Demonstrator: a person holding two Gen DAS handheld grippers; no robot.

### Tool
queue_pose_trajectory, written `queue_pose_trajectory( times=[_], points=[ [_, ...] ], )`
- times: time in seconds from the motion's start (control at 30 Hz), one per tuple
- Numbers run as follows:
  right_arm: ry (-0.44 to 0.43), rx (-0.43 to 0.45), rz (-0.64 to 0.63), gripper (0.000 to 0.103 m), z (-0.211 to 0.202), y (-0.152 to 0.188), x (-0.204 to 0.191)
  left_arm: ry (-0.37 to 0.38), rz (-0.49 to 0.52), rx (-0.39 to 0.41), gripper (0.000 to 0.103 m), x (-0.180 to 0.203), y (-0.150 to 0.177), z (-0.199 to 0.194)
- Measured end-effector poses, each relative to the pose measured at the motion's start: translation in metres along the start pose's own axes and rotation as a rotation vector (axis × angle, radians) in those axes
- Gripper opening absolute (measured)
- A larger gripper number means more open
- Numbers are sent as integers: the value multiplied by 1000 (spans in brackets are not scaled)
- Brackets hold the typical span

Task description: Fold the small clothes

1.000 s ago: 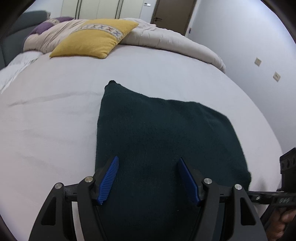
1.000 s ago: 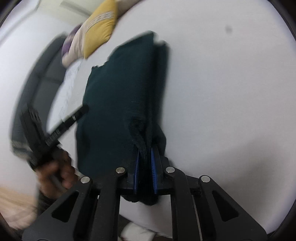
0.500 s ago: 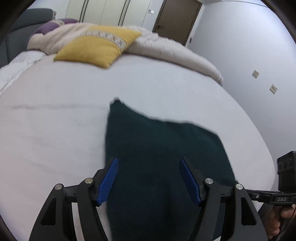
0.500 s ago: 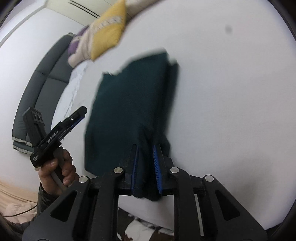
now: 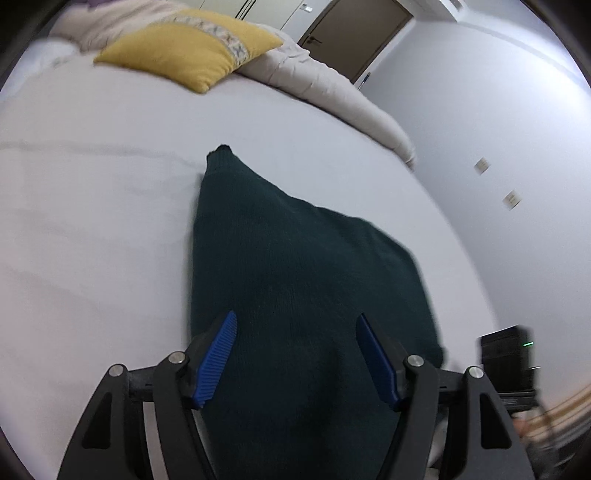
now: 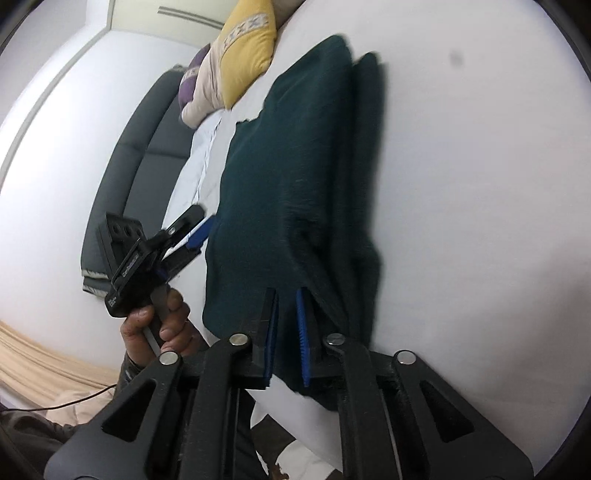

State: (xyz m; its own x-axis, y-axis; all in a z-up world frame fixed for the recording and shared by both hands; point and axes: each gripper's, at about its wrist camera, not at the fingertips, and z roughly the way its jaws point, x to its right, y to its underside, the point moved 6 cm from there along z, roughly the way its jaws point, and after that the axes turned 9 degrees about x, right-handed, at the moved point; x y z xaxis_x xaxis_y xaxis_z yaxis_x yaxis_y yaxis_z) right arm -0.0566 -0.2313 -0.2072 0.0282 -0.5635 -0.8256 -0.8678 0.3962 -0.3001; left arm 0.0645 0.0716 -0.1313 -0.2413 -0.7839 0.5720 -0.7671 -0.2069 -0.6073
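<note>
A dark green knitted garment [image 5: 295, 266] lies folded on the white bed [image 5: 92, 221], its near end at the bed's edge. My left gripper [image 5: 295, 325] is open and empty, its blue pads above the garment's near part. In the right wrist view the garment [image 6: 295, 166] runs away from the camera. My right gripper [image 6: 287, 295] has its jaws nearly together at the garment's near right corner, with a narrow gap and cloth between the pads. The left gripper [image 6: 195, 229] shows there too, held in a hand at the garment's left side.
A yellow cushion [image 5: 188, 51] and a beige duvet [image 5: 332, 81] lie at the far end of the bed. A grey headboard [image 6: 136, 155] stands at the left. A wall [image 5: 498, 129] with sockets is on the right. A door [image 5: 351, 33] is at the back.
The right gripper's jaws have parted slightly around the corner of the garment. The left gripper has stayed open and shifted a little over the garment's near part.
</note>
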Motion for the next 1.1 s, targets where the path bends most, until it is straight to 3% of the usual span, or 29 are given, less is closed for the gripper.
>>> queue_pose_trajectory(
  times=[0.07,0.1,0.23,0.33,0.57,0.73,0.8,0.83,0.9,0.97,1.03,1.1],
  points=[
    [4,11,0,6,-2,-3,1,100,-91,6,69,0,-6,-9],
    [13,11,-7,6,2,-3,0,189,-131,19,69,6,-8,-16],
    [25,14,-19,9,18,-4,-6,286,-118,17,70,23,-9,-15],
    [13,21,-10,9,17,-5,-3,275,-176,-73,70,9,10,14],
    [0,37,-7,8,13,6,-2,283,-248,-66,33,-20,17,13],
    [16,42,-16,8,-7,10,5,288,-282,-47,33,-26,30,-3],
    [39,55,-30,11,-16,13,-3,282,-310,-27,40,-29,33,-15],
    [79,68,-47,25,-26,14,-4,276,-317,-13,46,-31,33,-21],
    [145,93,-68,43,-41,15,-4,238,-303,32,75,-28,31,-37],
    [148,145,-87,44,-59,12,-14,164,-250,77,87,-20,27,-51],
    [158,195,-118,47,-73,7,-28,91,-173,112,90,-6,22,-63],
    [187,240,-167,50,-81,1,-43,-1,-70,145,100,10,18,-74]
  ],
)
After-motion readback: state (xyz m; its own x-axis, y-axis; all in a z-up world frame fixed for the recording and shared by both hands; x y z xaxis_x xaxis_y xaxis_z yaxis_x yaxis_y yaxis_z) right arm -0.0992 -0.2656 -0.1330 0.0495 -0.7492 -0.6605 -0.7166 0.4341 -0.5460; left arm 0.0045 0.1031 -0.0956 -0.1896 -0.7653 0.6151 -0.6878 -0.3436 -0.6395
